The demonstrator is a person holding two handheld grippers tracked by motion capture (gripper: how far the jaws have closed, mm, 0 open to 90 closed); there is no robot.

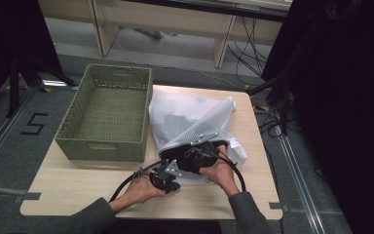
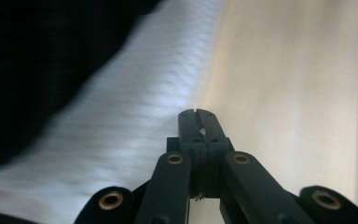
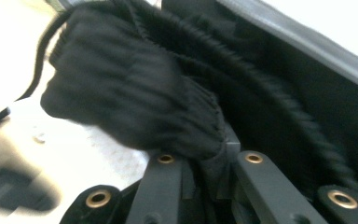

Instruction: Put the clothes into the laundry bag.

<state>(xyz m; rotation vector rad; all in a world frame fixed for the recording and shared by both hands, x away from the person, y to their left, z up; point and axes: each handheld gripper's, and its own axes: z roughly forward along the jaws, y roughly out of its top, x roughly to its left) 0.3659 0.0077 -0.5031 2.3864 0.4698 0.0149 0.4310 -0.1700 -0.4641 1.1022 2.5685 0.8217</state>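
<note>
A white mesh laundry bag (image 1: 190,117) lies on the wooden table (image 1: 78,187), its mouth toward the person. A black garment (image 1: 174,155) bulges out of that mouth. My right gripper (image 1: 197,155) is at the bag's mouth; in the right gripper view it (image 3: 205,149) is shut on a bunched fold of the black garment (image 3: 121,93). My left gripper (image 1: 168,181) sits just left of the mouth near the table's front. In its own view the jaws (image 2: 199,123) are shut with a white sliver pinched between them, over the blurred mesh bag (image 2: 135,116).
A green woven basket (image 1: 102,148) with nothing in it stands on the table's left half, touching the bag's left side. Bare tabletop (image 2: 284,93) lies along the front edge. Black cables trail from both grippers. Dark curtains and stands flank the table.
</note>
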